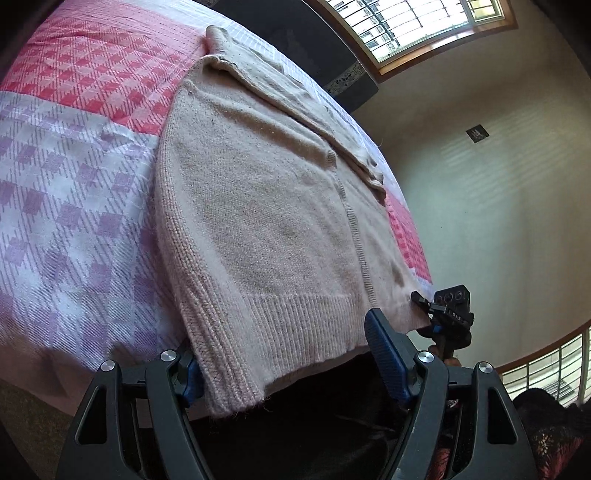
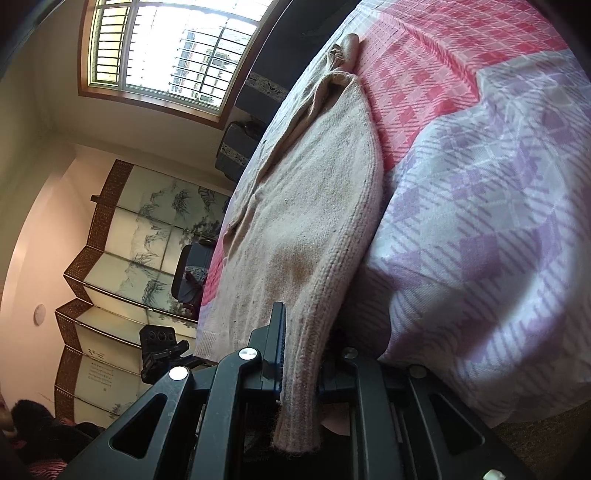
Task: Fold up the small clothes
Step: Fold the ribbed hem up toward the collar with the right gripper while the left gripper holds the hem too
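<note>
A checked bed is covered toward 12 o'clock by a beige knitted sweater, whose ribbed hem at 6 o'clock is straddled by the spread left hand-held gripper and pinched by the right hand-held gripper.

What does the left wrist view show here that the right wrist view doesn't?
Left wrist only: the sweater's full ribbed hem and side seam, a wall switch, and the left gripper open around the hem corner. Right wrist only: a painted folding screen, and the right gripper shut on the sweater's edge. Both: the sweater, the checked bedspread, a barred window, and the opposite gripper at the hem.
</note>
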Demonstrator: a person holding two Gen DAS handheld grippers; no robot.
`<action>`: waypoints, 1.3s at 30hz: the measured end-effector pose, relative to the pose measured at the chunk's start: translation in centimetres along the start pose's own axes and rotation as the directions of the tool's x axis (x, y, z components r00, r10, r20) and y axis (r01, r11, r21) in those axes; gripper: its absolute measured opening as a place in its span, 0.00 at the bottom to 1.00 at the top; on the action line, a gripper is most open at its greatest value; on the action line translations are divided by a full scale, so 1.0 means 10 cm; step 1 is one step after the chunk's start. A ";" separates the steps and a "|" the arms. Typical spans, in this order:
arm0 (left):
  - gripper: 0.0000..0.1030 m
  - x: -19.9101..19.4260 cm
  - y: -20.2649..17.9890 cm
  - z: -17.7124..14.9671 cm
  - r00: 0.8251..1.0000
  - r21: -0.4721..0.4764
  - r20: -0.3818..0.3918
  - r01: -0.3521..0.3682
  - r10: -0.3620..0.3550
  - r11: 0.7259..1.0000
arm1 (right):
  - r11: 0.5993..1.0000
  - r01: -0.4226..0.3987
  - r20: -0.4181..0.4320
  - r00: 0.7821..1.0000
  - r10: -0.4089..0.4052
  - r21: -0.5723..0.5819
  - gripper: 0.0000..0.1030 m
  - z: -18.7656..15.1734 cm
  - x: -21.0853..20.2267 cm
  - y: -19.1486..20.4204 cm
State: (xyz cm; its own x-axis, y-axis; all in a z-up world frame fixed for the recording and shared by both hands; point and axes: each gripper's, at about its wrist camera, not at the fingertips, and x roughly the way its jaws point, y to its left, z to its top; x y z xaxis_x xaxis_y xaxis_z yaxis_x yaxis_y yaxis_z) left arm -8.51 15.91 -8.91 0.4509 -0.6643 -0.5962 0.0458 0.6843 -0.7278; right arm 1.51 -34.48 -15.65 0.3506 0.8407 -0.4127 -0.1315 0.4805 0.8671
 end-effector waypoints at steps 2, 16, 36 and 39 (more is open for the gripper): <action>0.73 0.00 -0.03 0.01 0.999 0.012 0.019 -0.029 0.028 1.000 | 1.000 -0.004 -0.001 1.000 0.004 0.024 0.14 0.02 -0.01 -0.06; 0.04 -0.31 -0.21 0.04 0.967 0.071 0.247 -0.083 0.063 0.994 | 0.999 0.032 0.036 0.999 -0.032 0.002 0.07 0.09 -0.20 0.05; 0.04 -0.56 -0.68 0.74 0.897 0.183 0.439 -0.147 0.053 0.972 | 0.989 -0.143 0.117 0.982 0.146 -0.034 0.07 0.86 -0.23 0.61; 0.04 -0.53 -0.69 0.95 0.886 0.178 0.459 -0.161 0.063 0.971 | 0.991 -0.127 0.119 0.984 0.132 -0.045 0.07 1.09 -0.18 0.65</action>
State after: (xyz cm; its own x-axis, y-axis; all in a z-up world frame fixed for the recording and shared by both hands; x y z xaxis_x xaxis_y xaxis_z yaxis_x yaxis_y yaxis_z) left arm -2.76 17.58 2.53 0.8116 -0.4077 -0.4184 0.1308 0.8248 -0.5500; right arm 10.08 -35.62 -6.22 0.4381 0.8609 -0.2586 -0.2169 0.3804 0.8990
